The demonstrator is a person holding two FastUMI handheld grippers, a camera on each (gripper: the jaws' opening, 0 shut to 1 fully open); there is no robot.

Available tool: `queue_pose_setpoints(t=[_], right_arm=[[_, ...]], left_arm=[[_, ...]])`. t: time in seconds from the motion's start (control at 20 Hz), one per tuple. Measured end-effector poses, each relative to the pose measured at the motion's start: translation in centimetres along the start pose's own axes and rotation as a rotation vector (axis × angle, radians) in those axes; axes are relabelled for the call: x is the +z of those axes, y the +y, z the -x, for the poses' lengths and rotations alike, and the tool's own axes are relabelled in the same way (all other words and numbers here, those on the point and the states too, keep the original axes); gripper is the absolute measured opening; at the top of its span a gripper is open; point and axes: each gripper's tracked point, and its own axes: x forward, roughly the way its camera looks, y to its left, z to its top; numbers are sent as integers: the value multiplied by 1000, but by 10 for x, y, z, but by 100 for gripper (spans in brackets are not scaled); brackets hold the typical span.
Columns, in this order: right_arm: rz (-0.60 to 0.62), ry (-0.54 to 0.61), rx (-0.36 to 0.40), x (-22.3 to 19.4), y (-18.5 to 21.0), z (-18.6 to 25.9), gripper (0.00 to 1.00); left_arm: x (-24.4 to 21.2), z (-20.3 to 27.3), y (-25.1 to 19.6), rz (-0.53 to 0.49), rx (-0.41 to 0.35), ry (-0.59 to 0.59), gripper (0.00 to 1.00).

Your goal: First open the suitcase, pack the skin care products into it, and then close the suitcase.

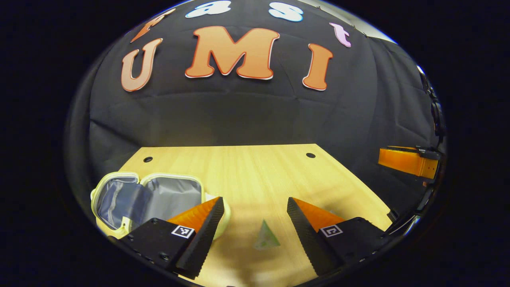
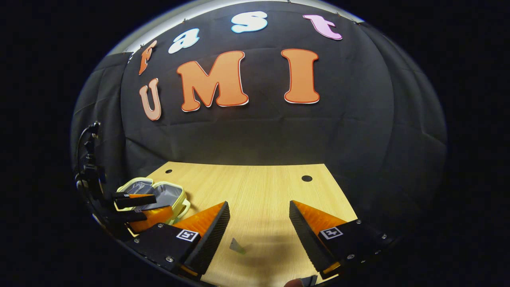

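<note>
Between my left gripper's (image 1: 255, 207) wide-open jaws a small pale-green triangular sachet (image 1: 266, 236) lies flat on the wooden desk (image 1: 255, 171), apex pointing away, nearer than to my open, empty right gripper (image 2: 259, 209), while the open cream-rimmed grey-lined suitcase (image 1: 149, 197) sits left.

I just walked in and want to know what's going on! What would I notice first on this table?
The pale yellow suitcase lies wide open at the left of the wooden table, showing its grey lining. Near the front, a small green triangular packet sits between the spread orange fingers of the left gripper. In the right gripper view, the right gripper is open over the table too, and the other gripper hangs by the suitcase.
</note>
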Motion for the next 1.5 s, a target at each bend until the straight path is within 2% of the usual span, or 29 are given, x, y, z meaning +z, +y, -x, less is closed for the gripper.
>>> queue_pose_setpoints(t=[0.45,0.6,0.75,0.8,0.85,0.95,1.2,1.5], right_arm=[[27,62,-39,-23,-37,6,95],[49,76,-43,-29,-40,7,95],[68,84,-35,-36,-37,7,95],[68,83,-27,-37,-34,7,95],[66,79,-16,-37,-30,6,95],[60,61,12,-35,-18,4,95],[57,43,126,-46,29,-14,95],[134,212,255,-126,73,-40,96]], left_arm=[[-102,-57,-16,-75,33,175,100],[-119,-66,-17,-82,49,197,95],[-121,-76,-13,-87,73,196,39],[-121,-72,-15,-64,67,211,38],[-122,-70,-17,-31,47,231,32],[-115,-58,-19,23,24,240,32],[-92,-12,-9,81,11,253,33],[-62,44,24,51,69,229,32]])
